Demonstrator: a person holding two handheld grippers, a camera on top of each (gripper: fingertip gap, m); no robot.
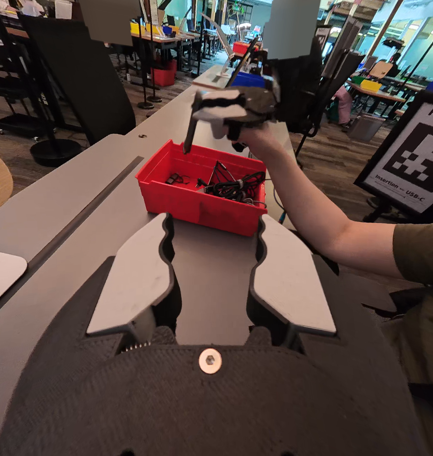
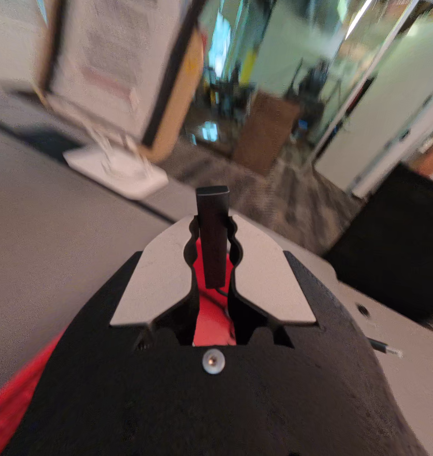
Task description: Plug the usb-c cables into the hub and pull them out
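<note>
The hub (image 2: 212, 237), a long dark bar, is sitting squeezed in the right gripper (image 2: 212, 222); the left gripper (image 1: 214, 222) is gaping wide.

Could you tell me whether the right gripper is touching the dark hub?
Touching. The right wrist view shows the right gripper with its fingers closed against both sides of the hub, no gap visible.

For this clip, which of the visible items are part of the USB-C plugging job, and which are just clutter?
Part of the job:
- dark hub, clamped in the right gripper above the bin
- black cables tangled in the red bin
- left gripper, open and empty

Just lying about:
- white stand on the grey table
- marker sign beside the table
</note>
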